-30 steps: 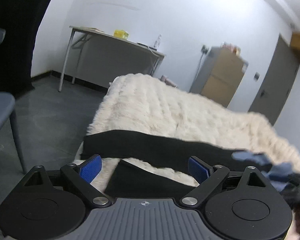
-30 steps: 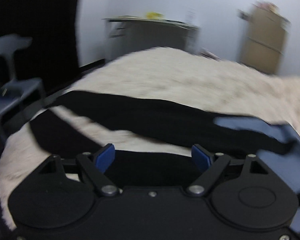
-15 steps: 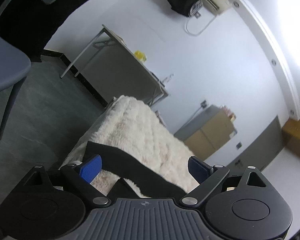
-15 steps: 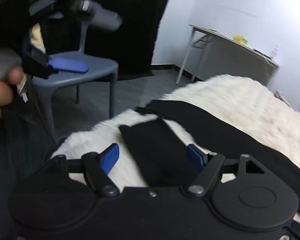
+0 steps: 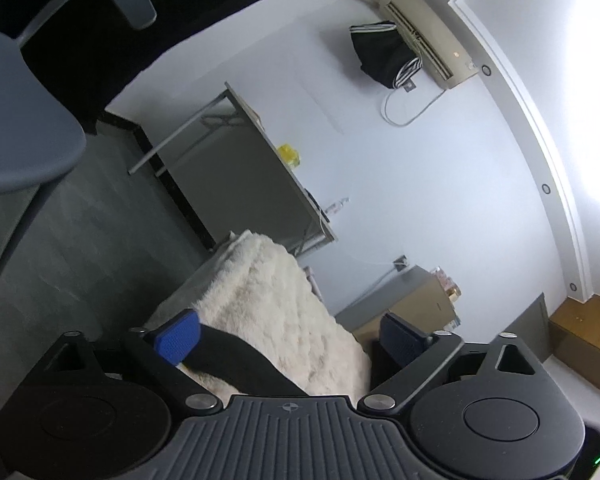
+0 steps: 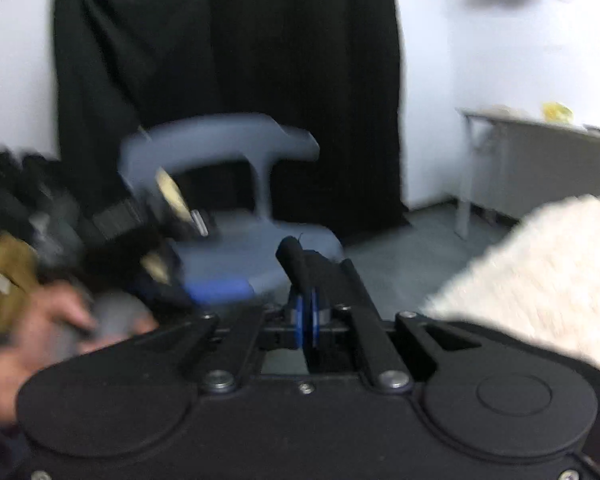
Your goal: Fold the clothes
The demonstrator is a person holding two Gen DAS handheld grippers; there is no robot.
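Observation:
A black garment lies in a strip on the cream fluffy blanket, low in the left wrist view. My left gripper hangs tilted just above it. Its jaws are opening, and the blue pads stand wide apart with the cloth's end by the left pad, not pinched. In the blurred right wrist view my right gripper is shut, and a fold of the black garment sticks up from between its pads. At the left of that view a person's hand holds the left gripper.
A grey plastic chair stands on the dark floor before a black curtain. A metal table with a yellow thing stands at the white wall. A tan cabinet is beyond the blanket's far end.
My right gripper closed on the black garment, then swung up and left toward the chair. My left gripper rolled and drew back, so less of the blanket shows.

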